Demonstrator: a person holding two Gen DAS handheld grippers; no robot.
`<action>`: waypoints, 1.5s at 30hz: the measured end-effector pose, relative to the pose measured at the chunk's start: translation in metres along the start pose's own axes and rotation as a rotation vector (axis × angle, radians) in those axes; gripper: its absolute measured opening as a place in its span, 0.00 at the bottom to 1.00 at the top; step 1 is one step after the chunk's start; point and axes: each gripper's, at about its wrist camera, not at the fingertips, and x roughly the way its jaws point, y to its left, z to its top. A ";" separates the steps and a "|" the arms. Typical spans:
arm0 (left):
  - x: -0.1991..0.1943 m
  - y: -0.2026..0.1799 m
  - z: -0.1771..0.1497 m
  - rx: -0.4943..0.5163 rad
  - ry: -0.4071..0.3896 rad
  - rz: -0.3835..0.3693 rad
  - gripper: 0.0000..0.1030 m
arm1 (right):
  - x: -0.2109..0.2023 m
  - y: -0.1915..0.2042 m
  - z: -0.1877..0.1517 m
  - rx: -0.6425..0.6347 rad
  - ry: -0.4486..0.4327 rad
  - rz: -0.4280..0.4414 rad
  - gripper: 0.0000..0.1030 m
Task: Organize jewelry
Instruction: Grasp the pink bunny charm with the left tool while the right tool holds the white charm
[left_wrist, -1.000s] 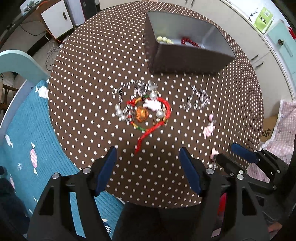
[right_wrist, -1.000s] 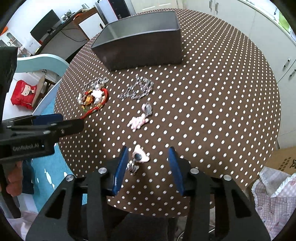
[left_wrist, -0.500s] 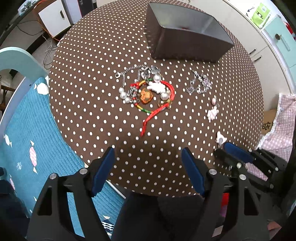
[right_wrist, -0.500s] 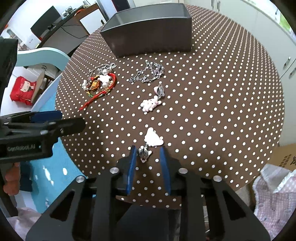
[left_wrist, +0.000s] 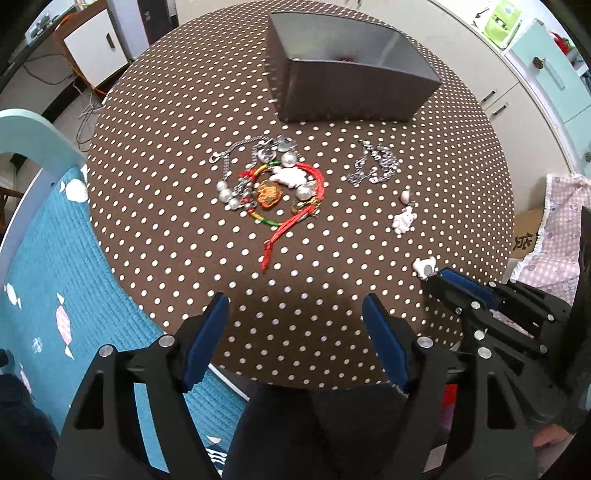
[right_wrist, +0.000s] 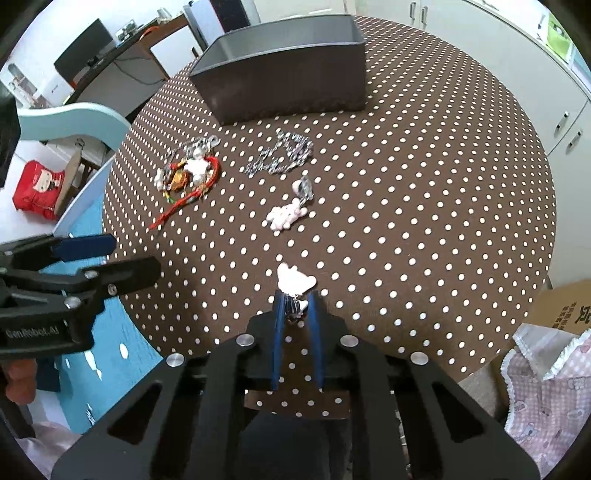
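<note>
A white charm (right_wrist: 295, 278) with a silver clasp lies near the table's front edge. My right gripper (right_wrist: 296, 306) is closing, and its blue pads press on the clasp. In the left wrist view the same charm (left_wrist: 424, 266) sits at the right gripper's tip (left_wrist: 439, 277). My left gripper (left_wrist: 295, 317) hangs open and holds nothing above the near edge of the table, also visible at the left (right_wrist: 135, 254). A tangle of red cord bracelet, pearls and an orange pendant (left_wrist: 280, 192) lies mid-table, with a silver chain (left_wrist: 375, 168) and a pink-white charm (left_wrist: 404, 218) to its right.
A dark grey open box (left_wrist: 351, 92) stands at the far side of the round brown polka-dot table (left_wrist: 166, 155). Left of the table are a teal rug (left_wrist: 48, 258) and a light blue chair (left_wrist: 33, 136). White cabinets (right_wrist: 461, 33) and pink checked fabric (right_wrist: 546, 387) lie to the right.
The right gripper's jaws went from wide apart to nearly together around the white charm's clasp. The left gripper stayed open, and its view tipped so less of the box's inside shows.
</note>
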 end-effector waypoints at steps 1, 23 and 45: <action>0.000 -0.002 0.001 0.005 -0.002 -0.004 0.73 | -0.002 -0.003 0.002 0.009 -0.006 0.003 0.11; 0.030 -0.074 0.062 0.158 -0.018 -0.094 0.58 | -0.029 -0.078 0.022 0.179 -0.044 -0.014 0.11; 0.084 -0.122 0.110 0.078 0.055 -0.119 0.11 | -0.025 -0.096 0.037 0.196 -0.033 0.001 0.12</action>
